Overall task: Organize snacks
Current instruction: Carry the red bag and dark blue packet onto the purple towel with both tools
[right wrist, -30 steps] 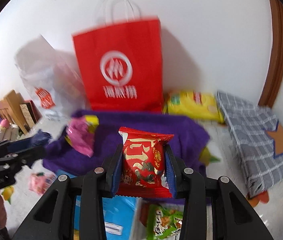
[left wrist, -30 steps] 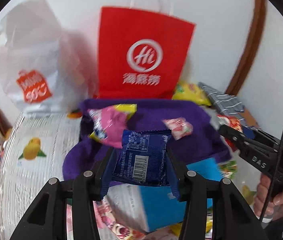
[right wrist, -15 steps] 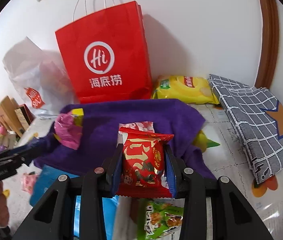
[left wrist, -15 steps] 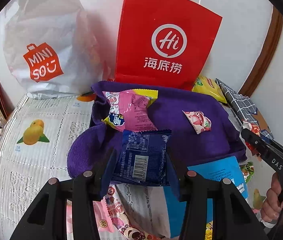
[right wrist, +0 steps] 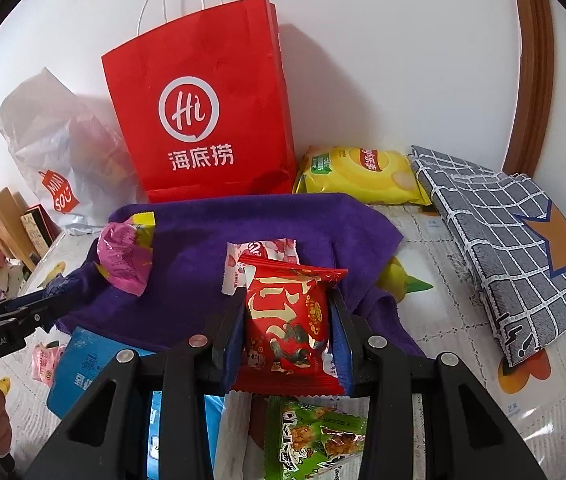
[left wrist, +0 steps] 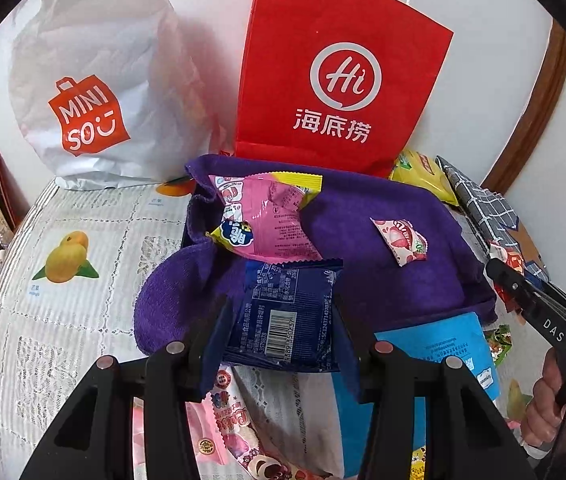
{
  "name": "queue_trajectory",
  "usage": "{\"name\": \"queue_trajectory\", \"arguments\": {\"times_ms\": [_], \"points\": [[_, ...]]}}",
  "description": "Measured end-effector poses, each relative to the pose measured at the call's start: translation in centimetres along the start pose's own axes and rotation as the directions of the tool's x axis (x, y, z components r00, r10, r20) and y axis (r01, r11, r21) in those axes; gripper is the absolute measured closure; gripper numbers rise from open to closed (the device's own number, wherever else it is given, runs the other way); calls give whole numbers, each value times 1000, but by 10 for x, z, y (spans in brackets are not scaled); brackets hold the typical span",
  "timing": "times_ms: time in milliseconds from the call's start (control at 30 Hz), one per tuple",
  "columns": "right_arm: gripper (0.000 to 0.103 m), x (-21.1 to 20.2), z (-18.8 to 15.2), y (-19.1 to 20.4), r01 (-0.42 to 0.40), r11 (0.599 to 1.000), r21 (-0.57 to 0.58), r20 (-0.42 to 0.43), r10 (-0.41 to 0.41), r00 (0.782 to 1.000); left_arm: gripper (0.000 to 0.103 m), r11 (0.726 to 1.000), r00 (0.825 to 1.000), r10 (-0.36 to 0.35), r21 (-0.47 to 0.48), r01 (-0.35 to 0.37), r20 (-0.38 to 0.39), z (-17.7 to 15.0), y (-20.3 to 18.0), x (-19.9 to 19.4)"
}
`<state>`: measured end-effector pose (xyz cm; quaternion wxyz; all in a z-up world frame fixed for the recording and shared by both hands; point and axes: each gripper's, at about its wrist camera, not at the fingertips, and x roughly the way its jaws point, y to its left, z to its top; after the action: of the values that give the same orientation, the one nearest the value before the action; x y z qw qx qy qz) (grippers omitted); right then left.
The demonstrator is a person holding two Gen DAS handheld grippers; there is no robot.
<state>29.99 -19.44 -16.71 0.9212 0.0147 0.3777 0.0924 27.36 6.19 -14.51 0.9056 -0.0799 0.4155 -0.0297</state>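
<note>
Left tongs (left wrist: 279,320): pinching a navy snack packet (left wrist: 287,316) by its two side edges, barcode face up, held over the near edge of the purple towel (left wrist: 371,276)
Right tongs (right wrist: 287,320): pinching a red snack packet (right wrist: 289,316) the same way, upright between the blue pads, above the towel's near right part
Already on towel: pink-and-yellow packet (left wrist: 267,216) at the back left, small strawberry packet (left wrist: 401,240) towards the right
Step in hand (judged): carry both packets onto the towel and lay them down beside the ones there
How to do it well: lower each packet until it lies flat on the cloth before spreading the tongs; a drop from height would likely let the slick foil slide or land on a neighbour
Placement: bare purple shows between the pink packet and the strawberry one, and in front of the strawberry one; the navy packet suits the first gap, the red packet the second
Edges: towel's near hem overhangs a blue box (left wrist: 443,348); set down well inside the hem, since a packet on the fold may tip off
Obstacles behind: red paper bag (left wrist: 339,72) stands touching the towel's back edge, white Miniso bag (left wrist: 83,92) to its left; no room to overshoot
Open room: bench (left wrist: 63,320) to the left of the towel is bare lace cloth, good for withdrawing the left tongs
Clash risk: the two tongs are near each other over the towel; release one at a time
</note>
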Motion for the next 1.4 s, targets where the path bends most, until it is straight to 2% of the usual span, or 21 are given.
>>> {"name": "queue_trajectory", "arguments": {"times_ms": [867,1167,1400], "points": [[65,4,-1,-10,35,999,32,6,-35,999,56,999,1000,25,-41,-26,-17,4,9,2],[65,10,-1,-18,2,998,64,0,-2,1000,56,999,999,26,-47,-27,-19,4,10,3],[65,26,8,-20,-17,997,76,-42,20,999,56,998,999,14,-64,-17,-37,5,13,5]]}}
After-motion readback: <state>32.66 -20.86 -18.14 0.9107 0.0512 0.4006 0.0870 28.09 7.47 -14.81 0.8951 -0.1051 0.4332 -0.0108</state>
